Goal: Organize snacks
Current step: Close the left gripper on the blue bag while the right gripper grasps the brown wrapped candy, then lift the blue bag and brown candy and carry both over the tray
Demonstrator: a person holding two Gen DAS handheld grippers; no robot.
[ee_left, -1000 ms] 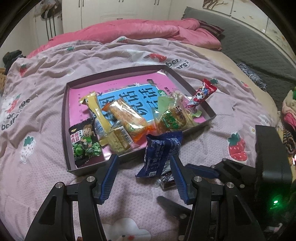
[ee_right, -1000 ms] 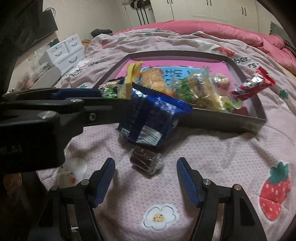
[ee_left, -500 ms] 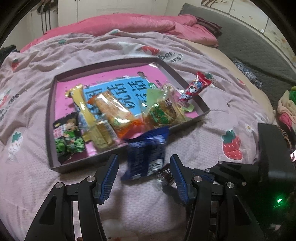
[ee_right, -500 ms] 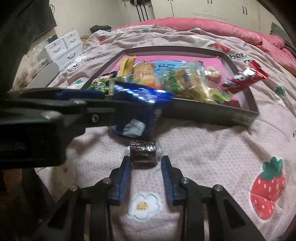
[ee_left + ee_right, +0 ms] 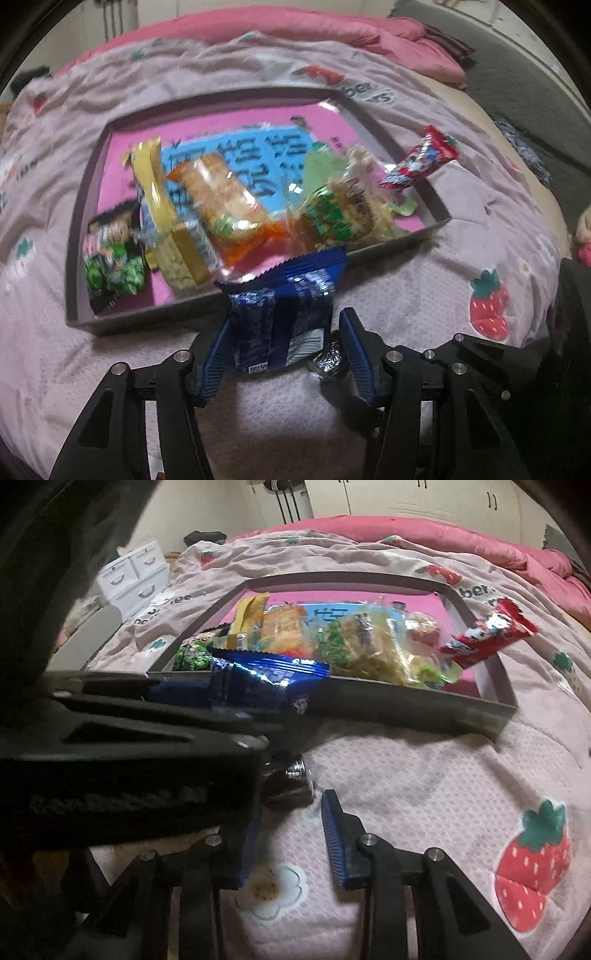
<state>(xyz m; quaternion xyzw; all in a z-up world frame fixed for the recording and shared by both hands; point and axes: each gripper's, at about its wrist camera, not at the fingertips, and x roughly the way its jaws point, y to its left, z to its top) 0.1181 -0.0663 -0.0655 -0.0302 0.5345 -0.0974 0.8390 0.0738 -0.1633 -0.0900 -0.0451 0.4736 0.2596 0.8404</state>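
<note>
Blue-padded left gripper (image 5: pixel 282 349) straddles the blue packet (image 5: pixel 286 314), jaws apart, unclamped, ready to grasp. Right gripper (image 5: pixel 290 843), partly closed, brackets the foil-wrapped chocolate (image 5: pixel 291 782) on the bed. Beyond, the tray (image 5: pixel 77 221) collects sorted snacks.

blue packet (image 5: pixel 284 314): glossy foil | bedspread (image 5: pixel 424 295): matt textured cloth | tray (image 5: pixel 406 705): matt

1. The right gripper (image 5: pixel 291 843) is hovering low over the bed (image 5: pixel 424 782), its fingers (image 5: pixel 334 843) slightly parted just short of a small dark foil-wrapped snack (image 5: pixel 290 784).
2. The left gripper (image 5: pixel 122 746) is crossing from the left, hiding part of that snack.
3. A blue packet (image 5: pixel 266 681) is leaning on the tray's near rim (image 5: pixel 406 709).
4. A red wrapper (image 5: pixel 487 638) is resting across the tray's right edge.
</note>
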